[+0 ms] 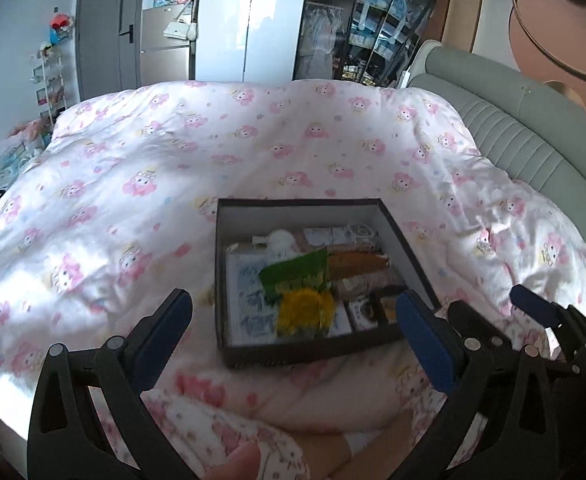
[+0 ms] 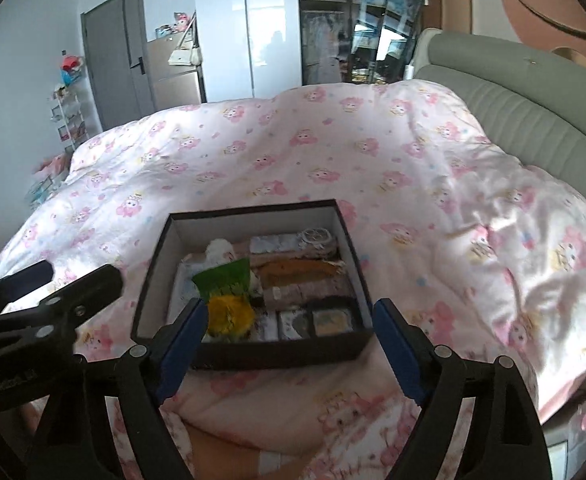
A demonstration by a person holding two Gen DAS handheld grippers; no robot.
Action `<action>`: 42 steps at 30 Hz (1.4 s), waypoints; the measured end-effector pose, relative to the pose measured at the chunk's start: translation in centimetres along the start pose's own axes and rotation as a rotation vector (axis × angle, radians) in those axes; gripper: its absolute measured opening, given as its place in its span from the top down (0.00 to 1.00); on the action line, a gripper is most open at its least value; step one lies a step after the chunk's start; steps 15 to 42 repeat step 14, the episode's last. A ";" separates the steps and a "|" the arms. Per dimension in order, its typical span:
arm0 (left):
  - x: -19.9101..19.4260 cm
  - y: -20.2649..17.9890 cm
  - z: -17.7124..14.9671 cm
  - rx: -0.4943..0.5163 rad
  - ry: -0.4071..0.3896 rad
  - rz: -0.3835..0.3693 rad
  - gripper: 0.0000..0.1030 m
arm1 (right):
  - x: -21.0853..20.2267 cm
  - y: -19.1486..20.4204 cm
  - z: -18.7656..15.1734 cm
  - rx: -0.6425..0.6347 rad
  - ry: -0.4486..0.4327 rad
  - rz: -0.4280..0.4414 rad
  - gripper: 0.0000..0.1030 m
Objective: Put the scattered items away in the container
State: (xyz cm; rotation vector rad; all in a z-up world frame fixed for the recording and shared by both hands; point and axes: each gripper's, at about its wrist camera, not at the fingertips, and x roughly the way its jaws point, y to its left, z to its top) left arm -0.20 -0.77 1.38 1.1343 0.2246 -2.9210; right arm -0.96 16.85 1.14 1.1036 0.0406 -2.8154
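A dark open box (image 1: 397, 232) (image 2: 153, 260) rests on the pink-patterned quilt, filled with several items. Among them lie a yellow flower with green leaves (image 1: 303, 312) (image 2: 229, 312), a brown comb (image 1: 357, 264) (image 2: 297, 270) and small packets. My left gripper (image 1: 293, 316) is open with nothing between its blue pads, hovering above the box's near edge. My right gripper (image 2: 289, 320) is also open and empty, raised over the near side of the box. The right gripper's fingers (image 1: 533, 308) show at the right of the left wrist view, and the left gripper's fingers (image 2: 81, 284) show at the left of the right wrist view.
The quilt (image 1: 133, 168) covers the whole bed. A grey padded headboard (image 1: 533, 140) runs along the right. Wardrobes (image 1: 249, 20), a grey door (image 1: 105, 32) and a small shelf rack (image 1: 49, 80) stand beyond the bed. A sleeve with pink print (image 1: 221, 432) lies below the grippers.
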 end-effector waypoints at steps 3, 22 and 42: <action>-0.4 0.1 -1.8 -0.016 0.012 0.031 0.00 | -0.4 -0.2 -1.3 -0.013 -0.019 -0.054 0.19; 0.0 -0.6 -4.1 0.012 0.042 0.083 0.00 | 0.3 -0.9 -3.2 0.024 0.029 -0.032 0.19; 0.0 -0.6 -4.1 0.012 0.042 0.083 0.00 | 0.3 -0.9 -3.2 0.024 0.029 -0.032 0.19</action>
